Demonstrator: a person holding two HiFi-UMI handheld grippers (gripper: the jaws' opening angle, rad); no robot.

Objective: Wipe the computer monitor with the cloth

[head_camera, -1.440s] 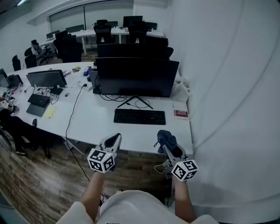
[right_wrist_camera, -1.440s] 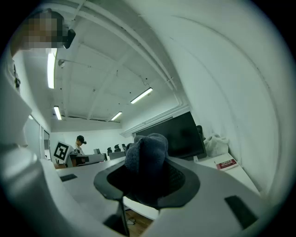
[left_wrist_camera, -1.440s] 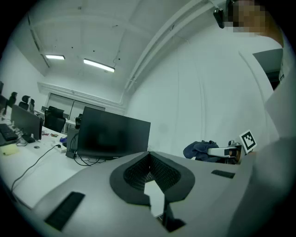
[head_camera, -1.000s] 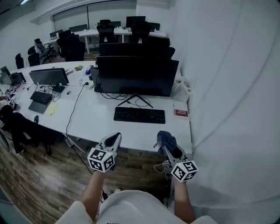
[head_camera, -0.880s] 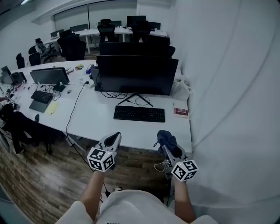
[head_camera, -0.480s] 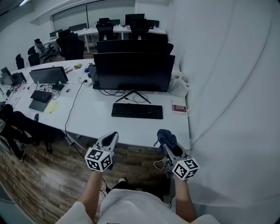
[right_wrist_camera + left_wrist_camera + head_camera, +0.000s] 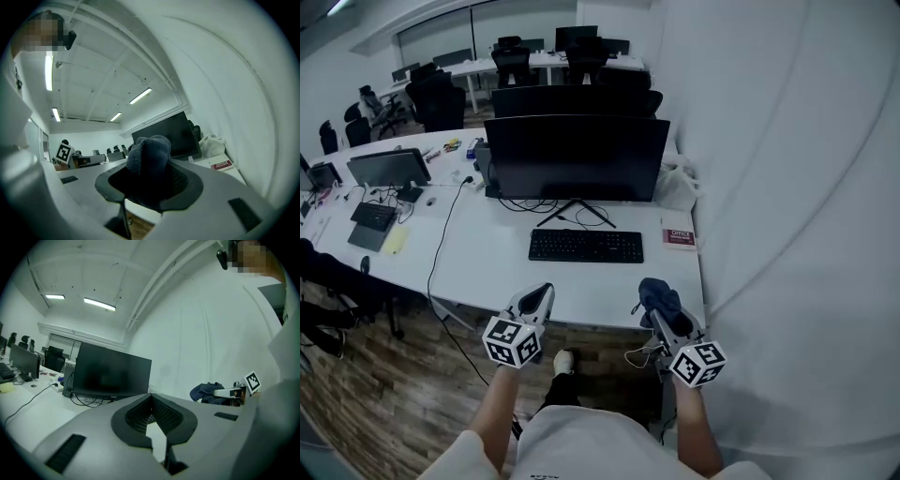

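The black computer monitor (image 7: pixel 572 157) stands at the back of the white desk (image 7: pixel 497 262), behind a black keyboard (image 7: pixel 585 247); it also shows as a dark screen (image 7: pixel 111 372) and as a black panel (image 7: pixel 169 135). My right gripper (image 7: pixel 661 306) hovers over the desk's front edge, shut on a bunched dark blue cloth (image 7: pixel 655 294), which fills the jaws (image 7: pixel 148 161). My left gripper (image 7: pixel 538 299) hangs at the front edge left of it, jaws together with nothing between them (image 7: pixel 150 414).
A red-and-white book (image 7: pixel 680 237) lies right of the keyboard, a white bag (image 7: pixel 677 184) beside the monitor. A white curtain wall (image 7: pixel 787 187) runs close on the right. A second monitor (image 7: pixel 386 168), cables and chairs (image 7: pixel 431 98) fill the left and back.
The head view has drifted closer and slightly left, so the desk and monitor sit nearer. Both grippers keep their places before me, the cloth still held in the right one.
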